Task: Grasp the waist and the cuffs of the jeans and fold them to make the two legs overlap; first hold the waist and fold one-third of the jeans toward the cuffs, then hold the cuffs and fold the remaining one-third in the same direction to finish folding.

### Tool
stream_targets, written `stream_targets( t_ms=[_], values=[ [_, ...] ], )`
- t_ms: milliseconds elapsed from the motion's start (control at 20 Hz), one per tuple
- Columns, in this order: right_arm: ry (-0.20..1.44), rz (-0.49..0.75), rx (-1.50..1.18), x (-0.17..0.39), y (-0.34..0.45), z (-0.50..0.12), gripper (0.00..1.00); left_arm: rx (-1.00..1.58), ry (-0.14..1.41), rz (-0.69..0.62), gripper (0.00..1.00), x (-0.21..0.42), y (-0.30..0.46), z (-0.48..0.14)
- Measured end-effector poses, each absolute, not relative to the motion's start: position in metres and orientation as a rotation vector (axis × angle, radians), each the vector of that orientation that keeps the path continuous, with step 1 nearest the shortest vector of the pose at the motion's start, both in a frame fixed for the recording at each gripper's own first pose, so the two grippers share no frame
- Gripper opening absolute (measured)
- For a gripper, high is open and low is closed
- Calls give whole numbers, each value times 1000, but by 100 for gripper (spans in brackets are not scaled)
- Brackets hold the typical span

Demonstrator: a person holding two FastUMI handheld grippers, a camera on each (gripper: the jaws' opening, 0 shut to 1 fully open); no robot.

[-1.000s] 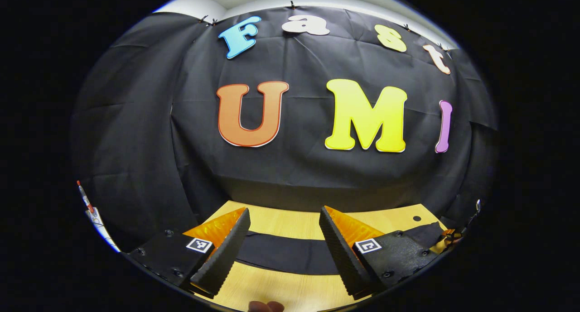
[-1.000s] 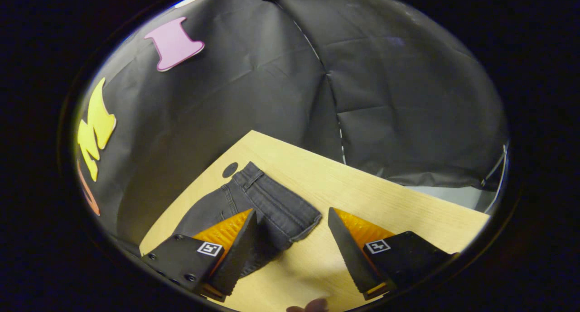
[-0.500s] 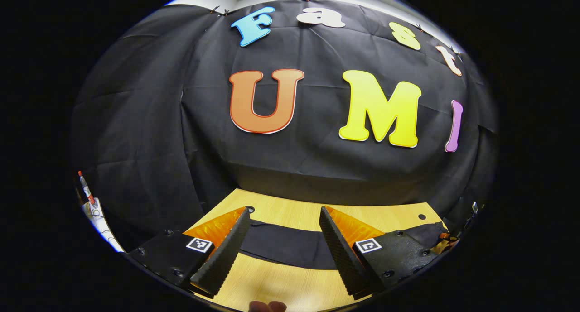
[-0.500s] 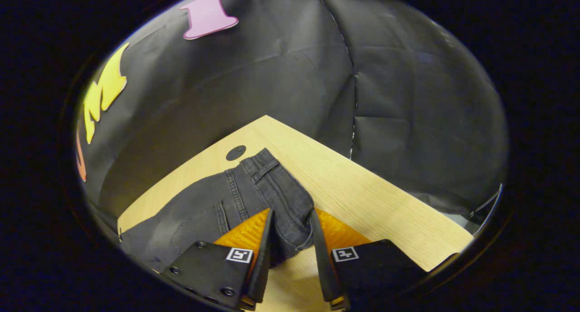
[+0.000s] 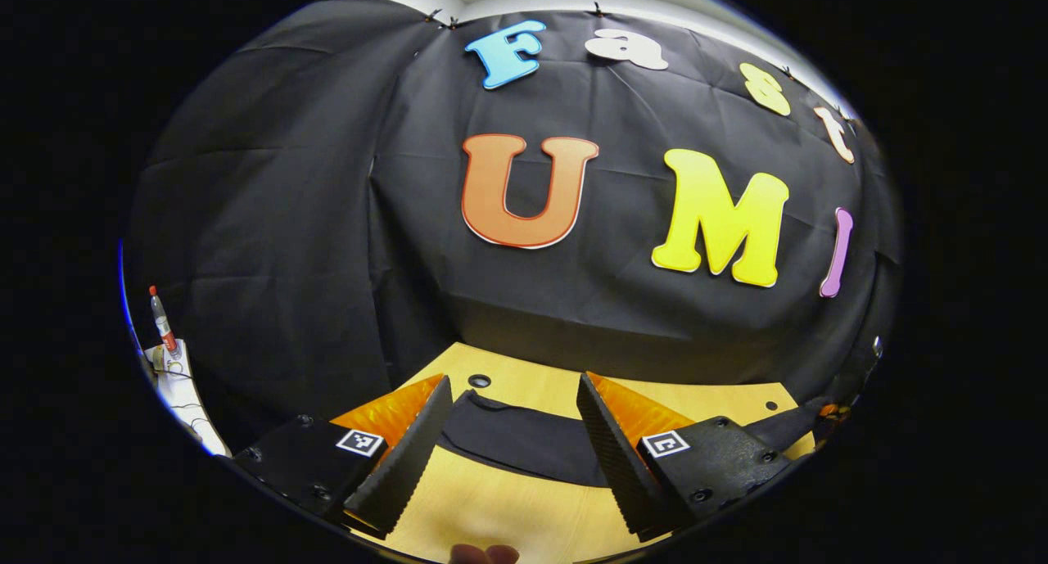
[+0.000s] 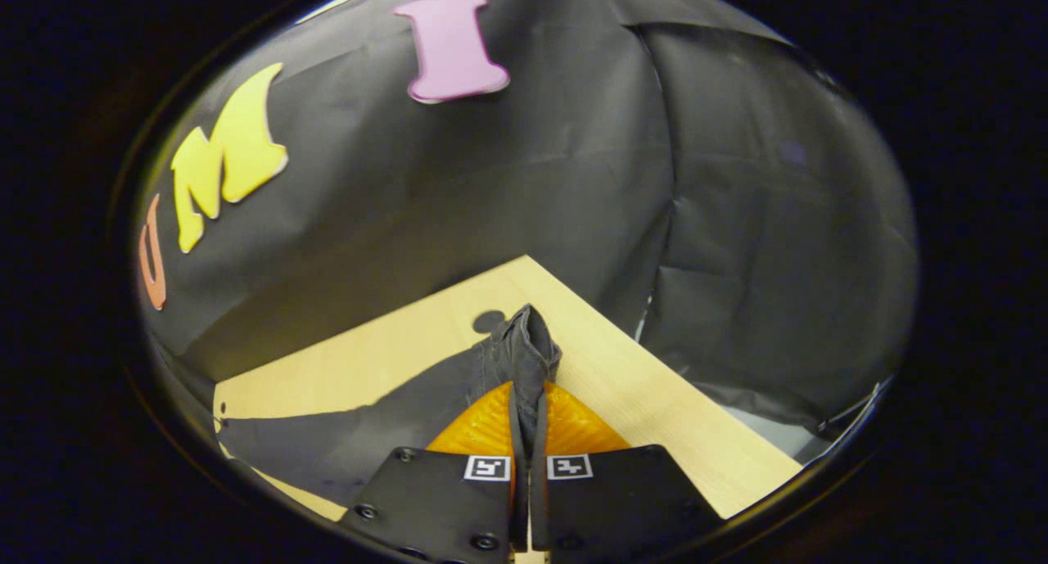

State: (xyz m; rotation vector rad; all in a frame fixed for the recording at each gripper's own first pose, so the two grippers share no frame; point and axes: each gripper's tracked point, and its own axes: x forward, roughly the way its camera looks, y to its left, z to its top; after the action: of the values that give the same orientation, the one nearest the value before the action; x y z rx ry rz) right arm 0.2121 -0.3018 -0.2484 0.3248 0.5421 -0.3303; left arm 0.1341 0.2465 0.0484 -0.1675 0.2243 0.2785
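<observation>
Right gripper view: your right gripper (image 6: 526, 433) has its jaws clenched on a bunched fold of the dark grey denim jeans (image 6: 409, 421), lifting that end into a ridge near the far corner of the light wooden tabletop (image 6: 647, 400), beside a small round hole (image 6: 489, 322). The rest of the jeans trails off flat toward the left edge. In the left gripper view, your left gripper (image 5: 512, 445) hangs released above the tabletop, the jeans lying flat just beyond its spread fingers.
</observation>
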Motion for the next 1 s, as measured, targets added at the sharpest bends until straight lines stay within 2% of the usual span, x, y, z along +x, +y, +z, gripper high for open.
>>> stream_targets(
  t_ms=[250,450,500,700,1000],
  values=[
    [439,-179,236,220,-192,-154,2,-180,218,295,99,112,281,38],
    [410,-17,181,239,-64,-129,0,-247,234,308,99,94,305,23],
    [407,21,174,242,-32,-128,2,-251,241,314,99,89,312,19],
    [443,167,111,240,96,-160,2,-272,259,351,99,62,343,6],
    [585,286,-112,223,204,-290,2,-244,288,437,99,28,394,-7]
  ],
)
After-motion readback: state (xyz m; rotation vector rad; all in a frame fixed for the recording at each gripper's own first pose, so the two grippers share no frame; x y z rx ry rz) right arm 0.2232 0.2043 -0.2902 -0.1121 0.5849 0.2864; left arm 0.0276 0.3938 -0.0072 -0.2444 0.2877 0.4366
